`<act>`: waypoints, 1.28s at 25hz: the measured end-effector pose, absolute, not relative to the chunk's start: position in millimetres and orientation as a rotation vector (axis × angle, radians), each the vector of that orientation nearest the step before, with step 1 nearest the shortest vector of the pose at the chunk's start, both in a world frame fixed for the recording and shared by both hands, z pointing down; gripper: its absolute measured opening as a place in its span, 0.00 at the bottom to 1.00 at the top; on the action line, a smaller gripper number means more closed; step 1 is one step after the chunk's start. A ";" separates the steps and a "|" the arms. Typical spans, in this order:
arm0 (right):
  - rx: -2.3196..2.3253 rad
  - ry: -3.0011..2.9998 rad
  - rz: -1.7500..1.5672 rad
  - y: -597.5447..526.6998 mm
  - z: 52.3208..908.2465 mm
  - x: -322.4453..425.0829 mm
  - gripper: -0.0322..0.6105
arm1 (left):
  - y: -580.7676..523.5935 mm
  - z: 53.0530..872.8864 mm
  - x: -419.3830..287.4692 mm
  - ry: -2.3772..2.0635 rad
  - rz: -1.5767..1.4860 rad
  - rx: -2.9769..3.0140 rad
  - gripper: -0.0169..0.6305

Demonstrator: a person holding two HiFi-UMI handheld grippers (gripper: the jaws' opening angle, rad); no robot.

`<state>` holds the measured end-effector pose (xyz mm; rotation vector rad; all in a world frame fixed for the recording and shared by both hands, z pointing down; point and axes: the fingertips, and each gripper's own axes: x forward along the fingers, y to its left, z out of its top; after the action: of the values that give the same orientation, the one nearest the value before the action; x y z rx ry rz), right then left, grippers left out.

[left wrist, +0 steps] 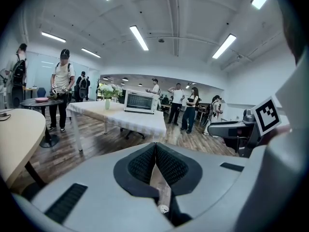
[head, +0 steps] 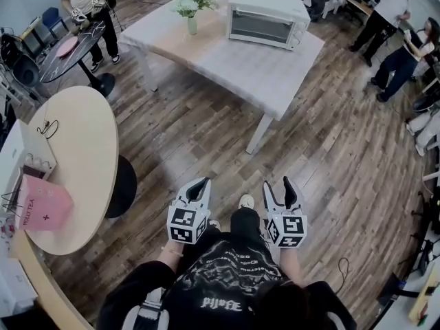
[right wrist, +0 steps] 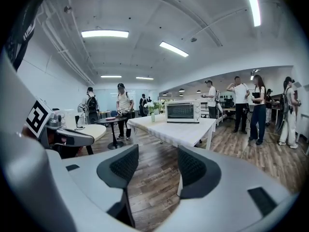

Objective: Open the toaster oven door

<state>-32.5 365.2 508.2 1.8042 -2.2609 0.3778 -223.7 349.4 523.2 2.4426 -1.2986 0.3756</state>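
Observation:
A white toaster oven [head: 265,17] stands with its door closed at the far end of a white table [head: 227,57]; it also shows far off as the oven [left wrist: 141,101] in the left gripper view and the oven [right wrist: 183,111] in the right gripper view. My left gripper [head: 200,189] is held low near the person's body, its pads touching, nothing between them. My right gripper [head: 282,188] hangs beside it, open and empty. Both are well short of the table, over wooden floor.
A vase of flowers [head: 190,7] stands on the table left of the oven. A round beige table [head: 72,160] with a pink bag [head: 45,203] is at my left. A small dark round table [head: 69,50] and several standing people [head: 388,9] ring the room.

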 end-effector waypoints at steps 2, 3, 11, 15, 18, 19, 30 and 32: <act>1.784 -2.270 0.365 347.8 507.7 -24.5 0.43 | 333.5 523.7 -215.2 -1.314 0.383 2.435 0.06; 1.778 -2.272 0.364 338.9 508.0 -18.3 0.43 | 325.2 522.7 -208.9 -1.317 0.384 2.437 0.06; 1.715 -2.305 0.350 252.8 509.1 44.4 0.43 | 249.7 517.9 -156.1 -1.391 0.388 2.406 0.06; 1.686 -2.343 0.328 205.7 501.7 72.8 0.43 | 212.4 512.5 -133.0 -1.442 0.357 2.370 0.06; 1.658 -2.377 0.338 179.8 501.7 92.5 0.42 | 192.8 513.0 -111.1 -1.468 0.343 2.343 0.06; 1.645 -2.385 0.343 173.5 502.6 98.3 0.42 | 187.4 514.0 -103.8 -1.472 0.329 2.327 0.06; 1.623 -2.413 0.402 134.6 510.7 139.8 0.40 | 150.3 523.7 -52.1 -1.462 0.315 2.276 0.06; 1.636 -2.406 0.410 127.5 511.2 145.4 0.40 | 138.8 525.3 -46.7 -1.451 0.319 2.278 0.06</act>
<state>145.4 127.5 511.2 1.6365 -2.4064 0.4097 -46.7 138.8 525.3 2.2775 -1.4511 0.3185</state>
